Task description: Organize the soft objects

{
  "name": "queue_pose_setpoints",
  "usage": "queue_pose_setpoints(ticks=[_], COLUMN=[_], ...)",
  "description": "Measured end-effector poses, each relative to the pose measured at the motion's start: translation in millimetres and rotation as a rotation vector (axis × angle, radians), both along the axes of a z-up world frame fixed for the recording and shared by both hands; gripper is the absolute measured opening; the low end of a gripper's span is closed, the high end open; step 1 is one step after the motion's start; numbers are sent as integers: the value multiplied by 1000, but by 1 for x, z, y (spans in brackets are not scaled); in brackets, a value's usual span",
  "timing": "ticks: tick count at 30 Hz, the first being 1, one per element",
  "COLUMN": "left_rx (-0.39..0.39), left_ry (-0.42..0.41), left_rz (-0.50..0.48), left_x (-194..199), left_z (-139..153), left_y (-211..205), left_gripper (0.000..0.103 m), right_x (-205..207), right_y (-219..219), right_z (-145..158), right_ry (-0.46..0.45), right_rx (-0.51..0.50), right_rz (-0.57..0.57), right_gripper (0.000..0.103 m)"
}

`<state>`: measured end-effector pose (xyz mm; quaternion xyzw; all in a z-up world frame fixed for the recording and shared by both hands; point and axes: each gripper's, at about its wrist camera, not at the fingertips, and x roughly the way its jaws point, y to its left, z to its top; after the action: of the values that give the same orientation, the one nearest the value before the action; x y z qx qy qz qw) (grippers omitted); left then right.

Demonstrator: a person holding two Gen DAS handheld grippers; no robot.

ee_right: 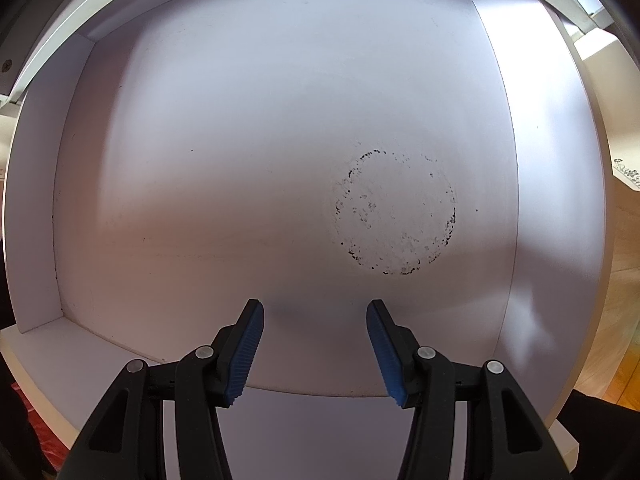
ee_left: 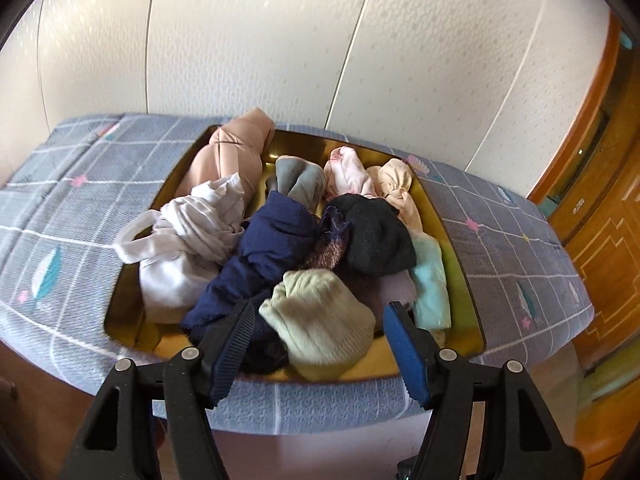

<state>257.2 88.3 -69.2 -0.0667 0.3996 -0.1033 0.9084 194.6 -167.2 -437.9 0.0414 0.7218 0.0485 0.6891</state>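
Rolled socks and soft garments filled a gold tray point(ee_left: 460, 240) on a checked cloth. Left gripper point(ee_left: 320, 312) hovered at the tray's near edge, fingers apart around a pale green sock point(ee_left: 320, 320). Right gripper point(ee_right: 316, 312), fingers apart and empty, faced a white drawer point(ee_right: 240, 140).

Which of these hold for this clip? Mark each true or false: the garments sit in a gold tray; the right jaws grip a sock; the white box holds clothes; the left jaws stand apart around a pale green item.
1. The garments sit in a gold tray. True.
2. The right gripper grips a sock. False: its jaws are apart with nothing between them.
3. The white box holds clothes. False: only a ring-shaped stain marks its floor.
4. The left gripper has its jaws apart around the pale green knit item. True.
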Motion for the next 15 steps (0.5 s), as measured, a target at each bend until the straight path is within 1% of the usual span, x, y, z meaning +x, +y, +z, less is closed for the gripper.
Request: queue_pose_setpoints(ticks=[5, 11, 15], left_rx=[27, 3, 5], left_ry=[-51, -43, -24], left_rz=[-34, -58, -64], left_x=[-40, -75, -96], left_z=[3, -9, -21], left_y=[-3, -7, -9], left_gripper=[68, 68, 68], right_x=[-3, -8, -13], right_y=[4, 8, 15], right_z=[2, 3, 9], right_ry=[-13, -25, -35], right_rx=[-12, -24, -33], right_rz=[16, 27, 39], right_gripper=[54, 54, 54])
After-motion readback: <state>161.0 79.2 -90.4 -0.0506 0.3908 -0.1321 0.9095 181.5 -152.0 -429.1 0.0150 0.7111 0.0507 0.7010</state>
